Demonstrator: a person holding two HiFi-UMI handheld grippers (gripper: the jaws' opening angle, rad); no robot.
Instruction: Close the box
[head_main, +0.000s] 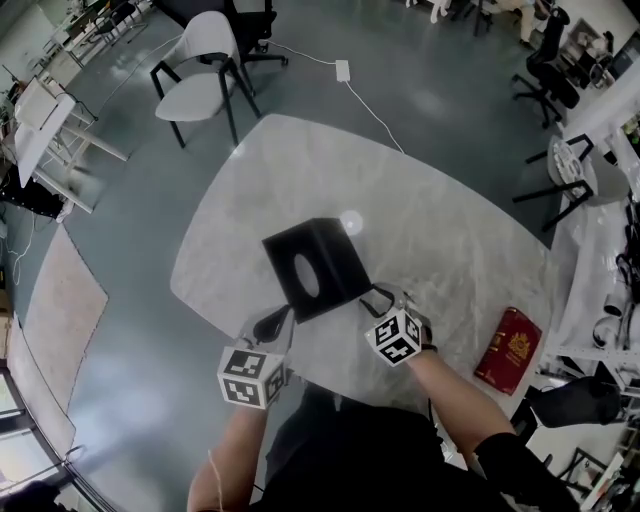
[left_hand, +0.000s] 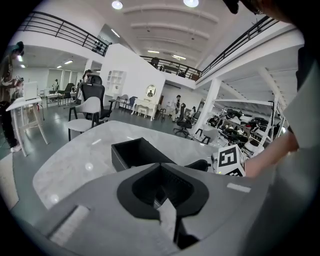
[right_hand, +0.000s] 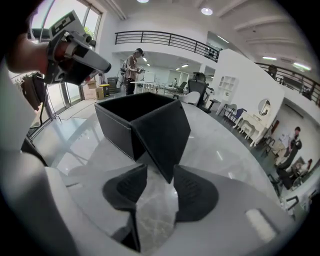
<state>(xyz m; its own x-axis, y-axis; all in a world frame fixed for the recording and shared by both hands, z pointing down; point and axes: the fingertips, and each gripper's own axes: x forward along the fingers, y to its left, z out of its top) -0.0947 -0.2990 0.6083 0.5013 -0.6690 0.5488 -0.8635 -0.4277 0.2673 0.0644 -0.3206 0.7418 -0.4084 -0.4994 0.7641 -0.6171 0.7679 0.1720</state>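
Observation:
A black box (head_main: 340, 262) stands in the middle of the marble table (head_main: 440, 235). Its lid (head_main: 306, 275), which has an oval hole, leans over the opening at a slant. In the right gripper view the box (right_hand: 117, 122) is open at the top and a corner of the lid (right_hand: 165, 130) points down between my right gripper's jaws. My right gripper (right_hand: 161, 172) (head_main: 380, 297) is open and its pads do not touch the lid. My left gripper (head_main: 272, 322) (left_hand: 160, 167) sits at the near left corner of the box (left_hand: 135, 152), its tips together with nothing between them.
A red book (head_main: 508, 350) lies near the table's right edge. A white chair (head_main: 205, 70) stands beyond the far side of the table. Desks and office chairs line the room's edges. The table's near edge runs just below both grippers.

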